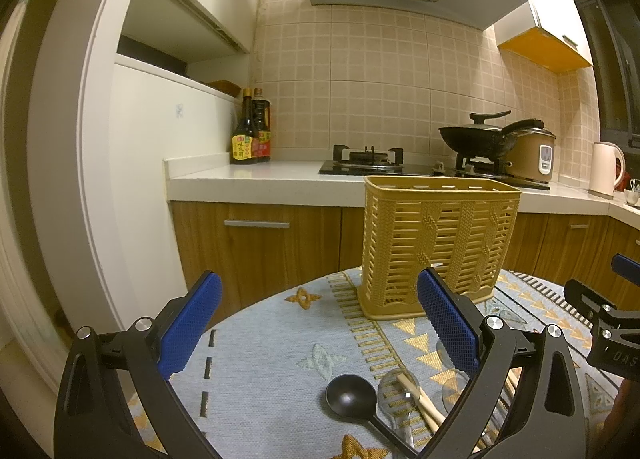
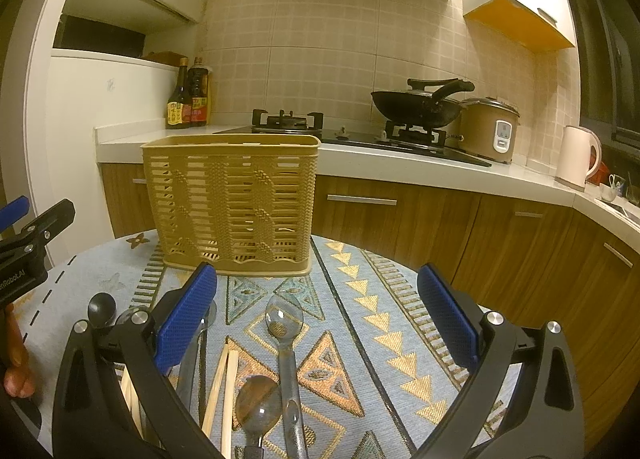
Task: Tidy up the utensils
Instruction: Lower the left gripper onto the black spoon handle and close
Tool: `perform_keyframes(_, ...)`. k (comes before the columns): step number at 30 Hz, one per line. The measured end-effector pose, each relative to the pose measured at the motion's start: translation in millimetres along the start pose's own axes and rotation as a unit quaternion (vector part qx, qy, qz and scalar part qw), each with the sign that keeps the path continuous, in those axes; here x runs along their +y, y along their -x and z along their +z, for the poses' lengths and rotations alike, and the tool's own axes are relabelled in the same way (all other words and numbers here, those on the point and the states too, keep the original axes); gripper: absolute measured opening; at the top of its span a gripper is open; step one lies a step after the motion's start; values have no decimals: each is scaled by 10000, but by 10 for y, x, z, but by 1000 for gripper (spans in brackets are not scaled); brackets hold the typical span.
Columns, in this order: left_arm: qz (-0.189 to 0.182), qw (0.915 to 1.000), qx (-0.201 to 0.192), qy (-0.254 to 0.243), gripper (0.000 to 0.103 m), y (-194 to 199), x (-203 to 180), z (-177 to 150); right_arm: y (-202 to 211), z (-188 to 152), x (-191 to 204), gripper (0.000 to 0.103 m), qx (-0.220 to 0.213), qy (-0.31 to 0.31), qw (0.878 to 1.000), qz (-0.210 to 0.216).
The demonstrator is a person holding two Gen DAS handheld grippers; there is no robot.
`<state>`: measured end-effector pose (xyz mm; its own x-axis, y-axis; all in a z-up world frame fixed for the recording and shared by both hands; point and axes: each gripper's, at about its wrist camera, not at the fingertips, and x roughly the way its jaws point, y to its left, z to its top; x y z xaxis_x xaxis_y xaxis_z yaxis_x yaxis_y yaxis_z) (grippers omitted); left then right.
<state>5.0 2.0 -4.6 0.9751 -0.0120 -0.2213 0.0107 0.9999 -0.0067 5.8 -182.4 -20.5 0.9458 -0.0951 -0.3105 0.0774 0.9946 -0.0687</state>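
A tan slotted utensil basket [image 1: 436, 243] stands upright on the patterned cloth; it also shows in the right wrist view [image 2: 232, 199]. My left gripper [image 1: 320, 323] is open and empty, above a black spoon [image 1: 352, 395], a clear spoon [image 1: 396, 387] and wooden chopsticks [image 1: 424, 403]. My right gripper [image 2: 316, 323] is open and empty above a clear spoon [image 2: 284, 319], a brown-tinted clear spoon [image 2: 256, 407], chopsticks [image 2: 224, 395] and a black spoon [image 2: 102, 309]. The basket is beyond both grippers.
The cloth-covered table [image 2: 400, 299] ends just behind the basket. Beyond it are wood cabinets [image 1: 260, 243], a white counter with sauce bottles [image 1: 250, 131], a gas stove [image 1: 364, 161], a wok [image 2: 416, 103], a rice cooker [image 2: 488, 131] and a kettle [image 2: 576, 157].
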Motion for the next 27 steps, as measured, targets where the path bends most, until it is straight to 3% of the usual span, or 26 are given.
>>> perform_keyframes(4,-70,9998,173,89,95,-46,71,11,-27,1,-23,96,96,-82,9999,-22)
perform_keyframes(8,-401,9910,1173,496,89,-276,361,65,-71,-7,-78,96,230,-247,9994,37)
perform_keyframes(11,-605,9773,1934,624,87,-396,485,50,-107,-12,-83,96,357,-276,9990,32)
perform_keyframes(14,-993,9541,2728,741,77,-488,466,-41,-157,-16,-55,95,557,-194,9982,73)
perform_keyframes(15,-1129,9427,3034,808,75,-519,424,-92,-170,-15,-50,93,633,-178,9978,92)
perform_keyframes(18,-1334,9192,3620,788,66,-605,314,-228,-229,-10,-71,85,1002,-234,9944,223)
perform_keyframes(21,-1379,9017,4028,756,55,-671,211,-308,-277,13,-161,80,1379,-426,9888,387)
perform_keyframes(24,-1333,8925,4249,712,41,-743,128,-376,-343,66,-264,79,1787,-600,9805,551)
perform_keyframes(27,-1213,8948,4257,582,38,-770,54,-406,-415,104,-285,76,2248,-517,9705,697)
